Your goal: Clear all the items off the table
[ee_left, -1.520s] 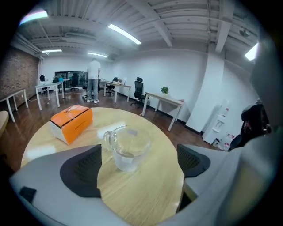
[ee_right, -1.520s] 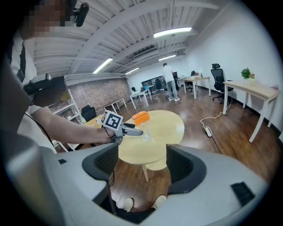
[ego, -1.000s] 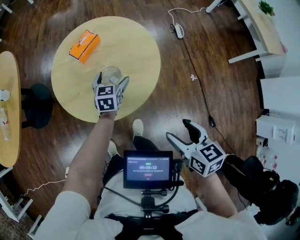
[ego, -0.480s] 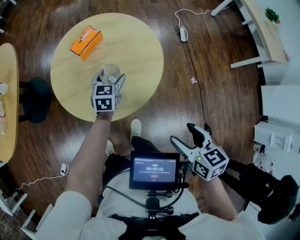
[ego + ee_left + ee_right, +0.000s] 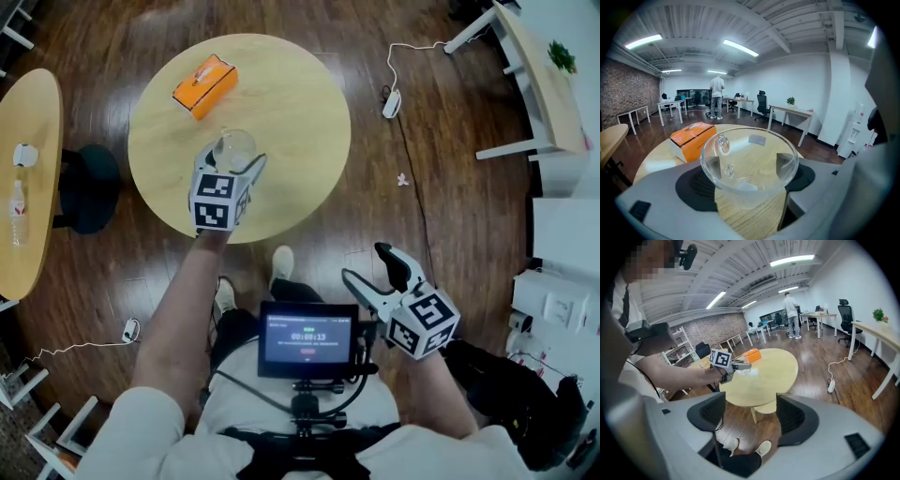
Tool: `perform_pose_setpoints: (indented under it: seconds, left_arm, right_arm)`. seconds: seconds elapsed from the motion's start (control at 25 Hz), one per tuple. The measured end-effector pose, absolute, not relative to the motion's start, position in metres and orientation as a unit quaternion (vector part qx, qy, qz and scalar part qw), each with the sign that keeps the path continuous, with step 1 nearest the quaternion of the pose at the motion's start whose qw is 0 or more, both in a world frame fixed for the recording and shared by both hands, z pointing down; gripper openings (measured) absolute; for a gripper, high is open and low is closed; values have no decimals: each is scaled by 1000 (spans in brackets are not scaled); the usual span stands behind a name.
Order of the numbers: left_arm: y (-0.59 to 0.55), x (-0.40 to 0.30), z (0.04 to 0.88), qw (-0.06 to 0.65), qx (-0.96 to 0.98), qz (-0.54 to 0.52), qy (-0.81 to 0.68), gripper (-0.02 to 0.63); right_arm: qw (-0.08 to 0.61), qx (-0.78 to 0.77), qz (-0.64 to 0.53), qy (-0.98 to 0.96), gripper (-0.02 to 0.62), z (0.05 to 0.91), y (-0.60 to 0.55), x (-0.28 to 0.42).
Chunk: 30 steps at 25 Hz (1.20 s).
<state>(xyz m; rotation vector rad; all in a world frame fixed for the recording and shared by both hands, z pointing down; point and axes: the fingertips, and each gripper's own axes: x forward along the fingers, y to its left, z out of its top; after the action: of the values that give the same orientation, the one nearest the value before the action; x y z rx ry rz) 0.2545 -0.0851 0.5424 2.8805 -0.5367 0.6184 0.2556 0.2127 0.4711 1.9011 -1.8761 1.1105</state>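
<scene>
**Left gripper.** My left gripper [image 5: 231, 161] reaches out over the near part of the round wooden counter [image 5: 300, 122]. Its jaws have just been closing, and a clear glass bowl [image 5: 749, 159] sits between them. They stand partly closed, one dark pad [image 5: 699, 183] against each side of the bowl's wall. The bowl is upright with its mouth up, and the counter's grain shows through the glass. I cannot tell whether its base is clear of the surface.

**Counter.** An orange box [image 5: 204, 85] lies flat on the far left part of the counter, well apart from the bowl.

**Right gripper.** My right gripper [image 5: 378, 270] is held low and near my body, off the counter and to the right of a small screen [image 5: 308, 337] mounted on my chest. Its jaws stand apart with nothing between them. Through the gap, its own view shows only wooden floor [image 5: 740, 420] and my shoes.

**Surroundings.** A second wooden table [image 5: 28, 187] stands at the left and carries a bottle [image 5: 18, 212]. A white cable [image 5: 392, 101] trails across the floor at the far right.
</scene>
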Motion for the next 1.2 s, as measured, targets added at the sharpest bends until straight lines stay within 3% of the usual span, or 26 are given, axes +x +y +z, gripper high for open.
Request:
perform_pose_setpoints:
  seconds: [0.52, 1.2]
  left_arm:
    - [-112, 199, 477, 66, 961, 171, -208, 382]
    - [-120, 168, 457, 77, 963, 144, -214, 382]
  right_arm:
    - [140, 607, 333, -708, 350, 443, 151, 234]
    - [161, 581, 312, -734, 350, 445, 112, 223]
